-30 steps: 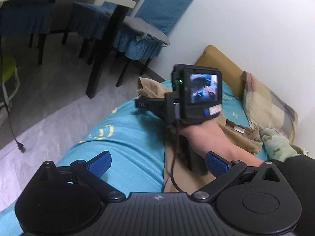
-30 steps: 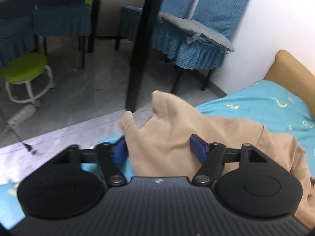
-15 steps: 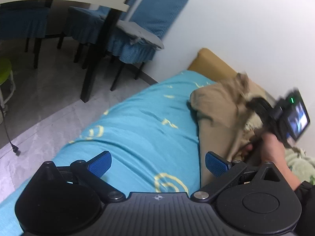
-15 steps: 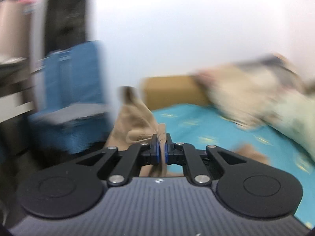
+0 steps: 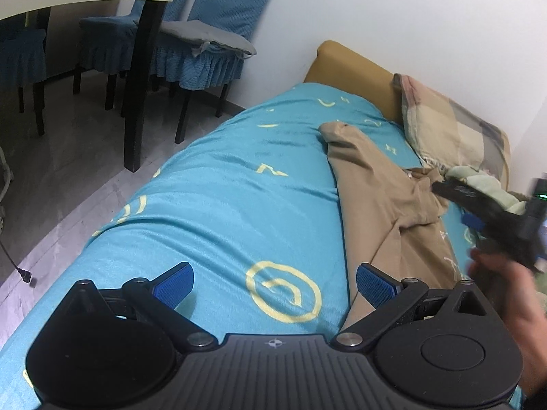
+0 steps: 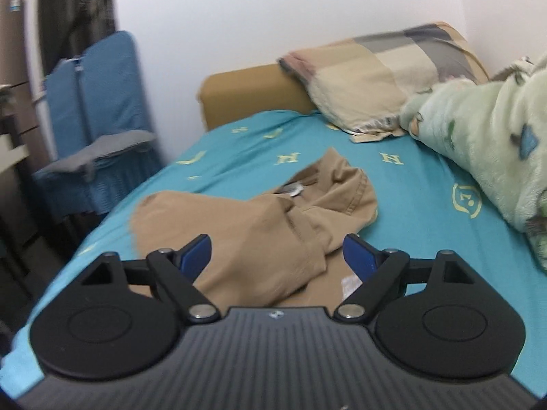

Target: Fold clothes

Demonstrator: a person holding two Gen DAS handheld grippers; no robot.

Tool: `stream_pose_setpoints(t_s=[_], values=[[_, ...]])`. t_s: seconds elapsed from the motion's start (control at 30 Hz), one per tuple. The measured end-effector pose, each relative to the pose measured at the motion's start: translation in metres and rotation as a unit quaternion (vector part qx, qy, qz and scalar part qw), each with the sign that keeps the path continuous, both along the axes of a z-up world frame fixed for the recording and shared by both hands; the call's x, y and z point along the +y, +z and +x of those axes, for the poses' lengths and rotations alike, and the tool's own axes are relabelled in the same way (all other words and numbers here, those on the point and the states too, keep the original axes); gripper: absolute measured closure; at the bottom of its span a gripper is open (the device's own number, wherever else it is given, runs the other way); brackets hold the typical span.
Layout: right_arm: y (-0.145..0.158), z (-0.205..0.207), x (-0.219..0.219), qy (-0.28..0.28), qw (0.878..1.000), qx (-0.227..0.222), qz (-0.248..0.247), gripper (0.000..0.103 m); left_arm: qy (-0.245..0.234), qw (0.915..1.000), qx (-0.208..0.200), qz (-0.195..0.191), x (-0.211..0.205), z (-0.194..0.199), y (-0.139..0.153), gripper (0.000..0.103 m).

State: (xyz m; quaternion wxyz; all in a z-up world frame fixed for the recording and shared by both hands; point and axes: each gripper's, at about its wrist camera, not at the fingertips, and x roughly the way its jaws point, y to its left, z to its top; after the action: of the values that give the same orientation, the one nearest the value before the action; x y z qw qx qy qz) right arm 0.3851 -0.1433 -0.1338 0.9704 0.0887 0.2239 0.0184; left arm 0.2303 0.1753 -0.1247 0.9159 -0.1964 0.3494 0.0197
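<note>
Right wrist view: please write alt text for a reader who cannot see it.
Open right tongs hover over a crumpled tan garment lying on a turquoise bedsheet. A plaid pillow and a pale green blanket lie at the far right.

Tan garment point(image 6: 259, 235); turquoise sheet point(image 5: 239, 205), yellow motifs; blue-padded tongs point(image 6: 277, 256).

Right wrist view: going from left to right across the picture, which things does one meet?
Blue chair → tan garment on the blue bedsheet → checked pillow → green fleece blanket.
</note>
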Motion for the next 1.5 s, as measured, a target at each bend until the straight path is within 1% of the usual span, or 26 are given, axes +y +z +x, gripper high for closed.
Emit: stream_pose_setpoints(t_s=[0.13, 0.23, 0.27, 0.37, 0.43, 0.47, 0.6, 0.73, 0.8, 0.87, 0.9, 0.93, 0.97, 1.0, 1.03, 1.07, 1.1, 1.13, 1.17, 1.2, 1.23, 1.3, 1.37, 1.43, 1.5], values=[[0.035, -0.063, -0.005, 0.036, 0.999, 0.002, 0.002, 0.018, -0.011, 0.9999, 0.007, 0.011, -0.005, 0.0, 0.0, 0.001], [0.059, -0.135, -0.018, 0.049, 0.999, 0.007, 0.01, 0.018, -0.018, 0.9996, 0.012, 0.018, -0.008, -0.001, 0.001, 0.001], [0.063, -0.159, -0.024, 0.049, 0.999, 0.012, 0.016, 0.018, -0.02, 0.9995, 0.018, 0.014, -0.009, -0.005, 0.002, 0.001], [0.069, -0.218, -0.039, 0.045, 0.997, 0.049, 0.029, 0.018, -0.021, 0.9988, 0.042, -0.013, -0.008, -0.018, 0.003, 0.004], [0.066, -0.249, -0.047, 0.04, 0.996, 0.071, 0.041, 0.018, -0.022, 0.9976, 0.059, -0.028, -0.009, -0.028, 0.003, 0.004], [0.064, -0.262, -0.052, 0.037, 0.995, 0.078, 0.05, 0.018, -0.021, 0.997, 0.069, -0.03, -0.01, -0.033, 0.002, 0.005], [0.051, -0.286, -0.064, 0.013, 0.991, 0.096, 0.09, 0.018, -0.012, 0.994, 0.106, -0.027, -0.015, -0.053, -0.003, 0.007], [0.037, -0.281, -0.07, -0.012, 0.986, 0.129, 0.105, 0.018, 0.0, 0.9897, 0.143, -0.01, -0.02, -0.065, -0.013, 0.009], [0.032, -0.281, -0.073, -0.014, 0.983, 0.137, 0.121, 0.018, 0.008, 0.9865, 0.163, 0.002, -0.021, -0.069, -0.019, 0.012], [0.027, -0.281, -0.076, -0.016, 0.98, 0.145, 0.133, 0.018, 0.014, 0.9854, 0.169, 0.009, -0.022, -0.073, -0.019, 0.012], [0.025, -0.281, -0.078, -0.017, 0.979, 0.15, 0.138, 0.018, 0.016, 0.9852, 0.17, 0.013, -0.023, -0.075, -0.019, 0.014], [0.022, -0.281, -0.08, -0.018, 0.977, 0.154, 0.144, 0.018, 0.018, 0.985, 0.171, 0.016, -0.023, -0.077, -0.018, 0.017], [0.02, -0.281, -0.082, -0.019, 0.976, 0.158, 0.15, 0.018, 0.016, 0.9845, 0.174, 0.015, -0.025, -0.08, -0.018, 0.027], [0.018, -0.281, -0.084, -0.02, 0.974, 0.162, 0.156, 0.018, 0.009, 0.9841, 0.176, 0.018, -0.028, -0.082, -0.017, 0.034], [0.017, -0.281, -0.086, -0.023, 0.972, 0.164, 0.164, 0.018, 0.003, 0.9836, 0.178, 0.027, -0.032, -0.084, -0.016, 0.037], [0.016, -0.281, -0.089, -0.025, 0.971, 0.166, 0.172, 0.018, -0.003, 0.983, 0.18, 0.036, -0.037, -0.086, -0.015, 0.045], [0.015, -0.28, -0.09, -0.026, 0.969, 0.168, 0.179, 0.018, -0.008, 0.9823, 0.182, 0.045, -0.041, -0.088, -0.014, 0.056], [0.014, -0.28, -0.091, -0.025, 0.968, 0.168, 0.184, 0.018, -0.01, 0.9815, 0.183, 0.054, -0.044, -0.09, -0.013, 0.062], [0.014, -0.28, -0.092, -0.024, 0.968, 0.168, 0.187, 0.018, -0.012, 0.9806, 0.185, 0.064, -0.047, -0.092, -0.012, 0.076], [0.013, -0.28, -0.093, -0.023, 0.967, 0.168, 0.188, 0.018, -0.013, 0.9796, 0.187, 0.073, -0.05, -0.094, -0.011, 0.094], [0.012, -0.28, -0.093, -0.023, 0.967, 0.169, 0.189, 0.018, -0.014, 0.9791, 0.187, 0.08, -0.052, -0.097, -0.009, 0.1], [0.012, -0.28, -0.095, -0.024, 0.965, 0.17, 0.196, 0.018, -0.01, 0.981, 0.173, 0.088, -0.054, -0.103, 0.0, 0.101], [0.012, -0.281, -0.099, -0.026, 0.963, 0.17, 0.207, 0.018, -0.005, 0.9815, 0.137, 0.134, -0.064, -0.117, 0.02, 0.101], [0.014, -0.284, -0.102, -0.027, 0.961, 0.166, 0.217, 0.018, -0.012, 0.979, 0.093, 0.181, -0.078, -0.132, 0.042, 0.101], [0.015, -0.286, -0.104, -0.029, 0.96, 0.163, 0.226, 0.018, -0.034, 0.9708, 0.037, 0.234, -0.101, -0.152, 0.064, 0.101]])
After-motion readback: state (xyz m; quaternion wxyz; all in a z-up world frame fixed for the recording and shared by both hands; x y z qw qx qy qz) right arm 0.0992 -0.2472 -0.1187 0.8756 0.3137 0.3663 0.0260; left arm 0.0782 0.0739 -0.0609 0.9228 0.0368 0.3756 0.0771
